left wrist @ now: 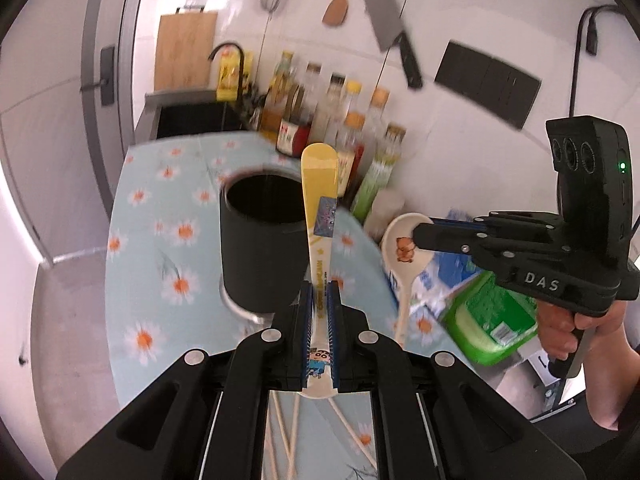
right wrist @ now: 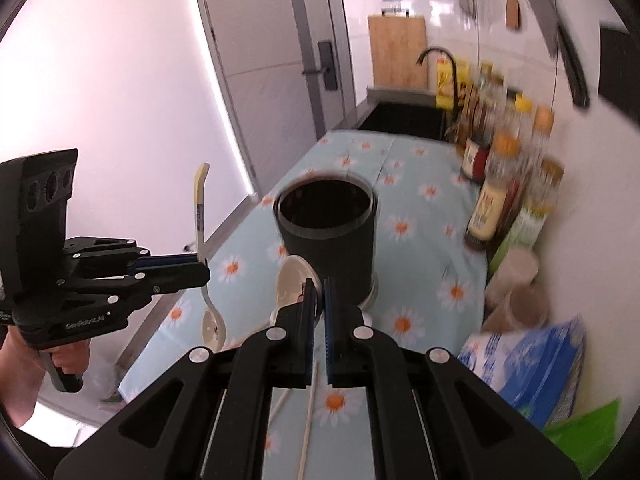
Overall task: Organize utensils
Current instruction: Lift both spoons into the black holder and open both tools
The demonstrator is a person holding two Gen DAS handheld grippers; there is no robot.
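A black cylindrical utensil holder point(left wrist: 260, 236) point(right wrist: 330, 232) stands on the daisy-print tablecloth, and nothing shows inside its dark mouth. My left gripper point(left wrist: 320, 300) is shut on a yellow-handled cartoon spoon point(left wrist: 320, 200), handle up, bowl toward the camera; it also shows in the right wrist view point(right wrist: 202, 240). My right gripper point(right wrist: 319, 296) is shut on the rim of a cream ceramic spoon point(right wrist: 290, 280) with a bear print point(left wrist: 404, 252), bowl up and handle hanging down. Both spoons hang above the table close to the holder.
Wooden chopsticks point(left wrist: 292, 432) point(right wrist: 308, 412) lie on the tablecloth point(left wrist: 160, 248) under the grippers. Sauce bottles point(left wrist: 348, 120) point(right wrist: 504, 184) line the wall. A green pack point(left wrist: 492, 316) and blue-white bag point(right wrist: 532, 364) sit at the right. A sink point(right wrist: 404, 120) is beyond.
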